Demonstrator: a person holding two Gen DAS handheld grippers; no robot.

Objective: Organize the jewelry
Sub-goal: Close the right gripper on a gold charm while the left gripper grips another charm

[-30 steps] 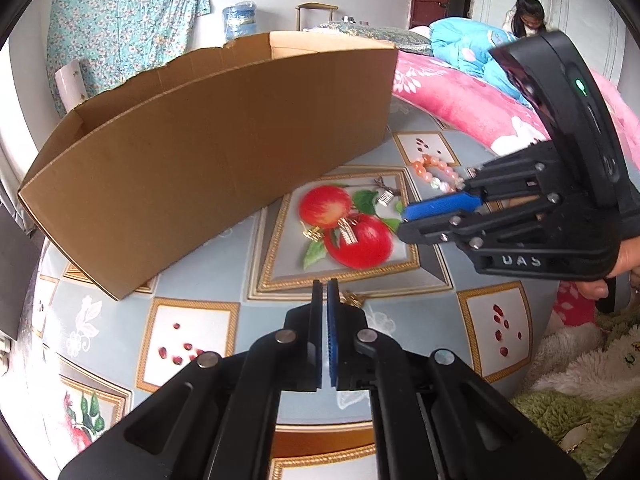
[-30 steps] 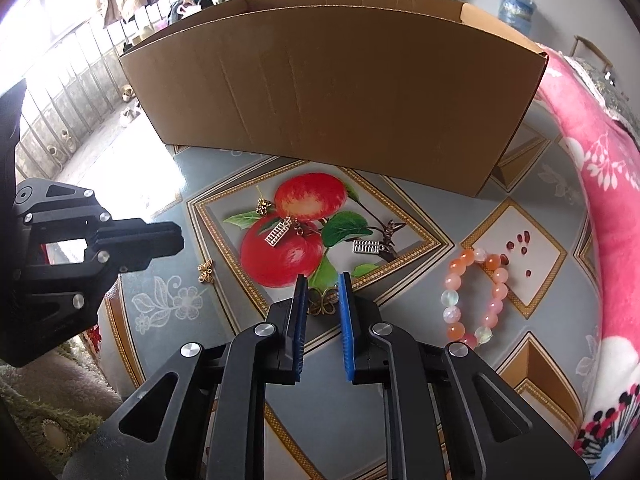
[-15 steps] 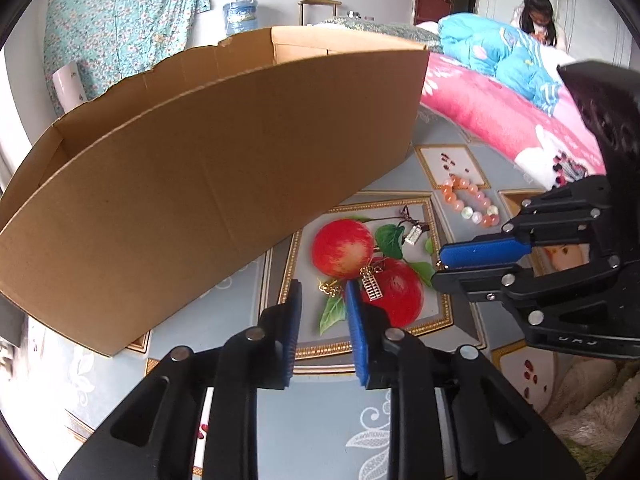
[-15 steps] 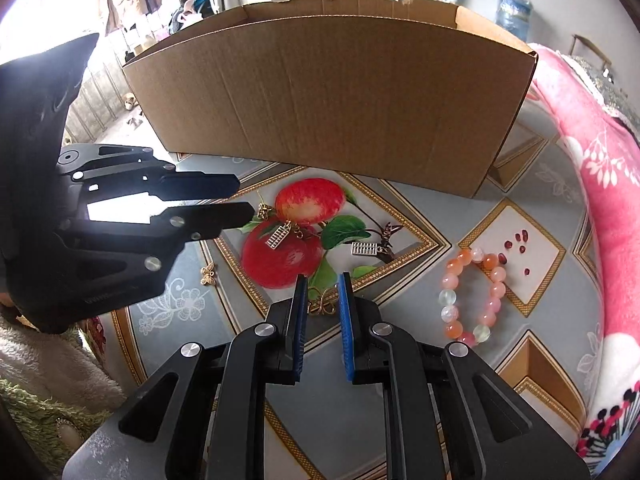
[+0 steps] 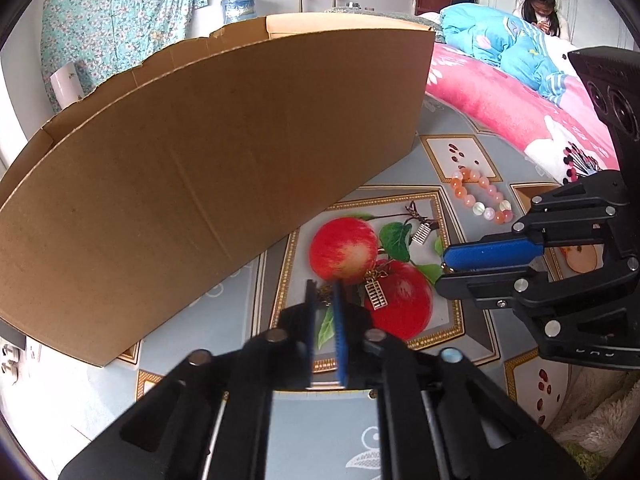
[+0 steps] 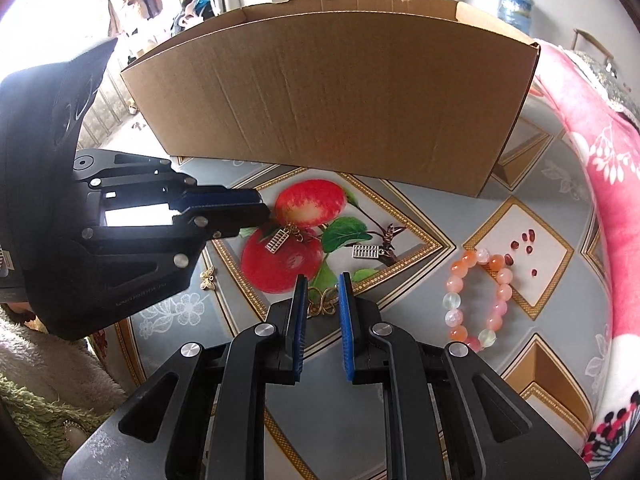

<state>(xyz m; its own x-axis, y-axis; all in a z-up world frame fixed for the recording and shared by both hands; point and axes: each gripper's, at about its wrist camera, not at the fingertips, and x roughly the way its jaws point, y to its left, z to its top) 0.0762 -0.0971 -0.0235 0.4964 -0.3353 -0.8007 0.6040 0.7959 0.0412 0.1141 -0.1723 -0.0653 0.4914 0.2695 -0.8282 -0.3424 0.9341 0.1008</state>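
Observation:
My left gripper (image 5: 325, 286) is down on the apple picture, its jaws closing to a thin gap on the gold end of an abacus earring (image 5: 376, 296). In the right wrist view its tips (image 6: 262, 212) cover that gold end, and the silver charm (image 6: 278, 242) lies just beside them. My right gripper (image 6: 322, 280) stands slightly open over a gold bow charm (image 6: 322, 300) without touching it. A second abacus earring (image 6: 366, 251) lies by the apple stem. A pink and orange bead bracelet (image 6: 476, 300) lies further right.
A big open cardboard box (image 6: 340, 100) stands right behind the jewelry. A tiny gold butterfly (image 6: 208, 278) lies under the left gripper's body. A pink blanket (image 6: 600, 200) borders the patterned tablecloth (image 6: 400, 360) on the right. A person (image 5: 538, 0) sits far back.
My left gripper moved forward and down to the abacus earring, opened a little on the way, then narrowed onto its gold end. The right gripper kept still.

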